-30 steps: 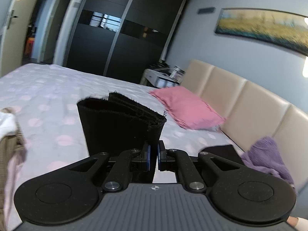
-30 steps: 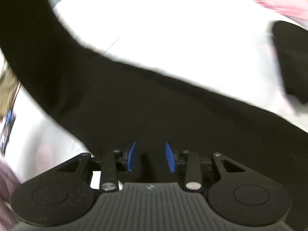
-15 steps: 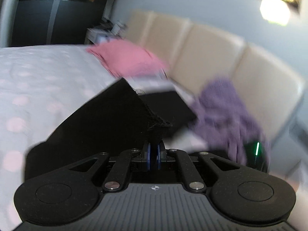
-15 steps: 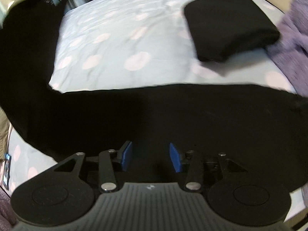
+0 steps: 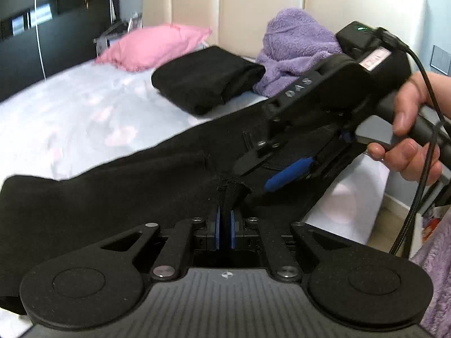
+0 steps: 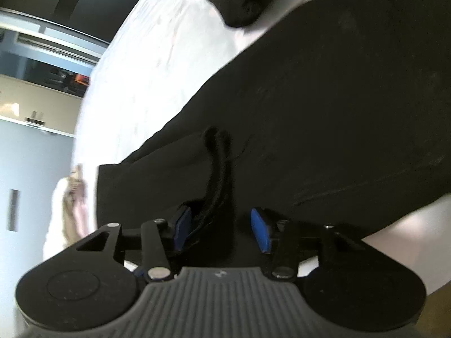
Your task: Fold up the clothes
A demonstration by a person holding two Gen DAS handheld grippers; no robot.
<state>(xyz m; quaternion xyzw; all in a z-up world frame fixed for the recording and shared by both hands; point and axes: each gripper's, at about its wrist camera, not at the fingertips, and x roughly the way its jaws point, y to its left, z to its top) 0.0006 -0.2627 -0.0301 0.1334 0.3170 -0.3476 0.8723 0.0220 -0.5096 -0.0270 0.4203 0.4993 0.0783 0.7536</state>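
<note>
Open sheet lies left of the folded black stack (image 5: 207,80) on the bed (image 5: 73,118), nothing in the way there. Behind the stack, the pink pillow (image 5: 152,46) and purple fleece (image 5: 296,53) block the headboard side. In front of the stack, the black garment (image 5: 126,191) covers the near edge, and the right gripper (image 5: 282,169) crowds the air above it, leaving a tight gap.

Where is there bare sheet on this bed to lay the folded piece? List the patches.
The widest bare bedsheet lies left of the folded black stack, below the pink pillow and beyond the black garment. A smaller strip shows at the bed's near corner. By the headboard it is crowded: stack against purple fleece.
</note>
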